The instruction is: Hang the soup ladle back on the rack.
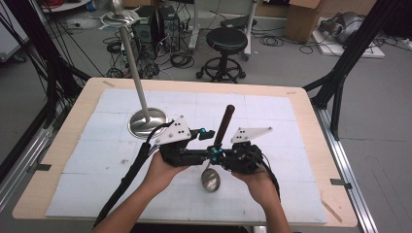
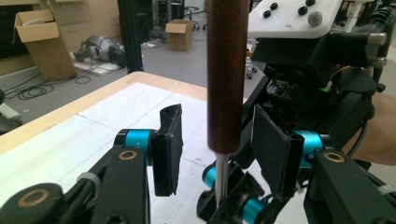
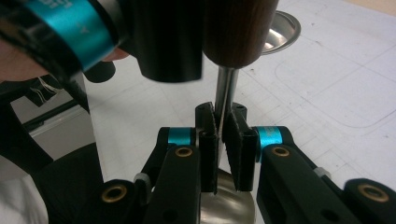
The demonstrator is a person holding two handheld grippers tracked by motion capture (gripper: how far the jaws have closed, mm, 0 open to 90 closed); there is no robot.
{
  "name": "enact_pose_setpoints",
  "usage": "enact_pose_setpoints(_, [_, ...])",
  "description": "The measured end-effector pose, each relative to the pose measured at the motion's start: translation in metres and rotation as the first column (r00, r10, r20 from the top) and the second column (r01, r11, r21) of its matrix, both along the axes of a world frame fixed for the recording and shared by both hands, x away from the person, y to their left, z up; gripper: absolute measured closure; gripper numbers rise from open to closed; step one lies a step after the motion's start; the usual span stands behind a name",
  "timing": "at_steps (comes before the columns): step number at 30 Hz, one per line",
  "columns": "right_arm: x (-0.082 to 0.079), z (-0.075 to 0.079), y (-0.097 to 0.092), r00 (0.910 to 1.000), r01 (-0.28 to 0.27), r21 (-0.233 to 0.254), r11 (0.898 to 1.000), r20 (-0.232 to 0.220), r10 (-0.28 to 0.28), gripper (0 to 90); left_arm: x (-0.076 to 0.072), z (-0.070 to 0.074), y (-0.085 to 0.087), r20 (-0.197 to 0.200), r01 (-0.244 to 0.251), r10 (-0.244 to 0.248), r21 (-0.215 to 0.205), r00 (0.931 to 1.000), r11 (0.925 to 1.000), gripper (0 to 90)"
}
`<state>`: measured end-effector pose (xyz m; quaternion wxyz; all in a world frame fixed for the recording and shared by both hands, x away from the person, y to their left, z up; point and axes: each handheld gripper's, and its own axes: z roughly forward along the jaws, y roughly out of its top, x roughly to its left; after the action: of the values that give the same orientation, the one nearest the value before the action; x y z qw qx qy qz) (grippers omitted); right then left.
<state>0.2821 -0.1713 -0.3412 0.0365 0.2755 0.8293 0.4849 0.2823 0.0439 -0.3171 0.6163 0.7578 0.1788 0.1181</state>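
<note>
there is one ladle (image 1: 219,141) with a brown wooden handle near the middle of the table (image 1: 58,160). the right gripper (image 3: 223,140) is closed tight on its thin metal neck, with the shiny bowl hanging below. the left gripper (image 2: 217,140) has its two jaws part open, one on each side of the handle, not touching it. one silver stand (image 1: 145,121) sits nearer the far left corner.
</note>
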Motion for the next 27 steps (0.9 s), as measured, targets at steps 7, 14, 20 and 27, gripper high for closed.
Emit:
enact_pose_setpoints(7, [-0.001,0.000,0.004,1.0000,-0.003,-0.004,1.000,0.008,0.003,83.8,0.004,0.002,0.001,-0.009,-0.020,0.021,0.012,0.9997,0.9997,57.1])
enact_pose_setpoints(14, [-0.001,-0.001,0.006,0.9999,0.006,-0.016,1.000,0.014,-0.006,83.8,0.002,0.003,0.002,-0.006,-0.010,0.010,0.024,0.9999,0.9997,65.6])
enact_pose_setpoints(20, [-0.003,-0.001,0.007,0.9998,0.011,-0.007,1.000,0.018,-0.011,83.8,0.002,0.006,0.007,-0.020,-0.003,0.003,0.010,0.9998,0.9999,71.4])
enact_pose_setpoints(27, [-0.011,0.002,0.010,0.9981,0.021,0.024,0.999,0.057,-0.023,83.6,0.001,0.011,0.015,-0.050,0.028,-0.029,-0.033,0.9983,0.9991,73.3])
